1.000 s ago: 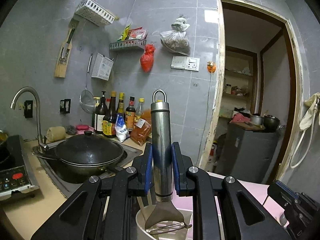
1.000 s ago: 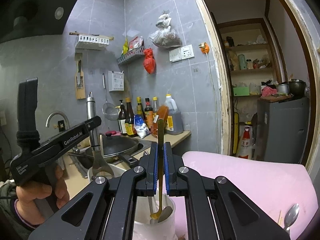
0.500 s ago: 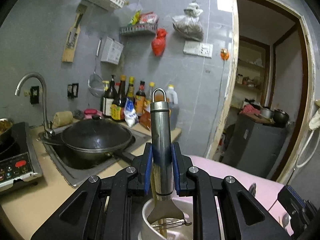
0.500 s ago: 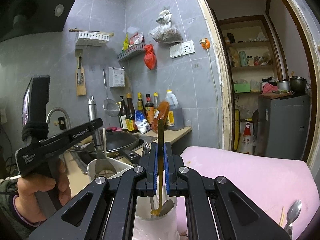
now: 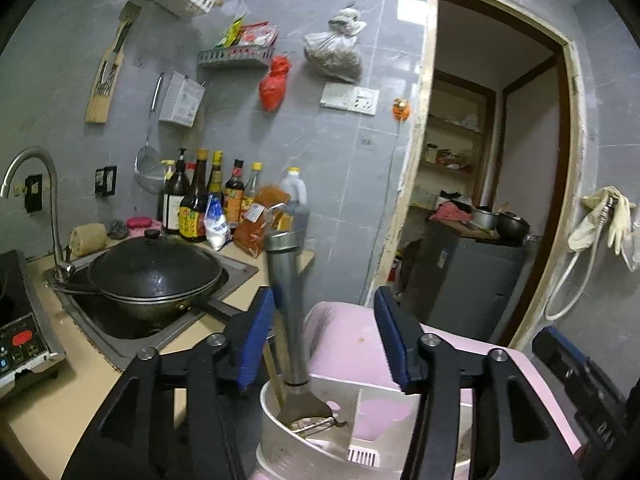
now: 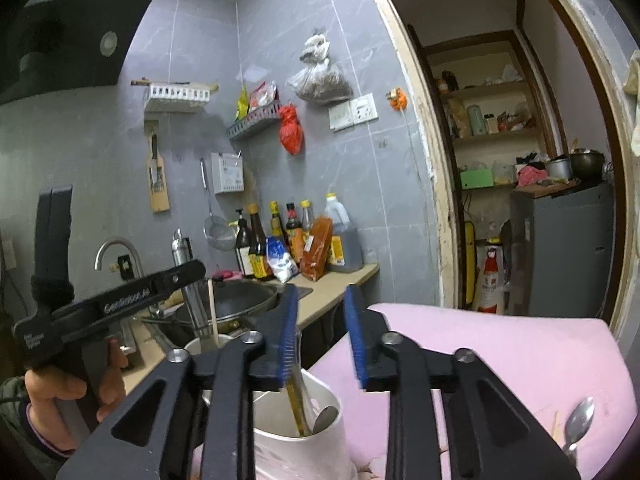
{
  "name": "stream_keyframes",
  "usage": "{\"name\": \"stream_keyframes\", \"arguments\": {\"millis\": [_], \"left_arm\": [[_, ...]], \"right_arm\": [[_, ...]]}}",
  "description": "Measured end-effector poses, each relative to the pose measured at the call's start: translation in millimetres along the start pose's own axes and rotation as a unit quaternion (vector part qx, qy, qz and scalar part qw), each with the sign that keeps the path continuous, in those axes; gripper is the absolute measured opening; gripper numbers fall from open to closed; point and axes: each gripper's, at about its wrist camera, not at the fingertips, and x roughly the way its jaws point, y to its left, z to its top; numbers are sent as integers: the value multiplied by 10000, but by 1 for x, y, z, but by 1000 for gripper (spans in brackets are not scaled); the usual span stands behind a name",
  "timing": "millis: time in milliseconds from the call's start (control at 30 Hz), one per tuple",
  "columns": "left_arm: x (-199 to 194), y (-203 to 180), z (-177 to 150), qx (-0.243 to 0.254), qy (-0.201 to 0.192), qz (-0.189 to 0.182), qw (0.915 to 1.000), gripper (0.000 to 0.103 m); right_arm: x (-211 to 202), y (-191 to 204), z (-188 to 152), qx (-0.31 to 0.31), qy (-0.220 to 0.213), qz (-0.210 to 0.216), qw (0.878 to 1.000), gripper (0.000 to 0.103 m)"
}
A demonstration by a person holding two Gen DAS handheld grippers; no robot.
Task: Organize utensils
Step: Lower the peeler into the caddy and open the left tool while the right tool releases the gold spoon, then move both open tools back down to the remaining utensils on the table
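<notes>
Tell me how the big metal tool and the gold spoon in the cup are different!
The metal tool has a fat silver tube handle; the gold spoon has a thin, flat one. The tool ends in a wide flat blade; what the spoon ends in is hidden. The tool stands in the cup's left compartment; the spoon sits in another.

Both lean in the same white cup, handles up, and each claw, left and right, is open around its own.

Dim indoor light, glare patch on grey wall tiles (image 5: 408, 10); fisheye bending, dark vignetted corners, soft focus

Open left hand-held gripper (image 5: 324, 336); steel peeler (image 5: 290, 320) stands in white holder (image 5: 272, 440).
</notes>
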Motion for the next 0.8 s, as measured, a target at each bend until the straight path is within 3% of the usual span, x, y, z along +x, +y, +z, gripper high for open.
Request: {"name": "stream_keyframes", "arguments": {"millis": [133, 167, 200, 267, 333, 367, 467, 633, 700, 800], "left_arm": [[-10, -15, 0, 215, -63, -167, 9996, 59], [-12, -19, 0, 272, -73, -211, 9994, 61], [-15, -24, -1, 331, -91, -254, 9991, 65], [-22, -36, -4, 470, -149, -375, 9981, 74], [-27, -47, -7, 591, -194, -464, 9970, 81], [-30, -55, -9, 676, -211, -523, 9961, 82], [-35, -73, -16, 841, -186, -709, 9938, 86], [-37, -104, -30, 935, -91, -1103, 9895, 92], [-37, -116, -35, 965, -27, -1253, 9874, 92], [-35, -138, -48, 1058, 84, -1487, 9832, 92]], "right_arm": [[-16, -7, 5, -49, -87, -230, 9997, 27], [-20, -10, 7, -50, -101, -292, 9995, 31], [-25, -13, 8, -51, -120, -374, 9992, 45], [-38, -22, 9, -15, -228, -507, 9985, 58], [-49, -30, 11, -15, -278, -630, 9976, 59], [-55, -34, 12, -37, -287, -719, 9970, 60], [-72, -47, 14, -53, -337, -916, 9952, 76], [-106, -72, 14, -110, -435, -1313, 9903, 88], [-118, -82, 13, -118, -463, -1450, 9883, 101], [-135, -96, 10, -159, -471, -1658, 9849, 103]]}}
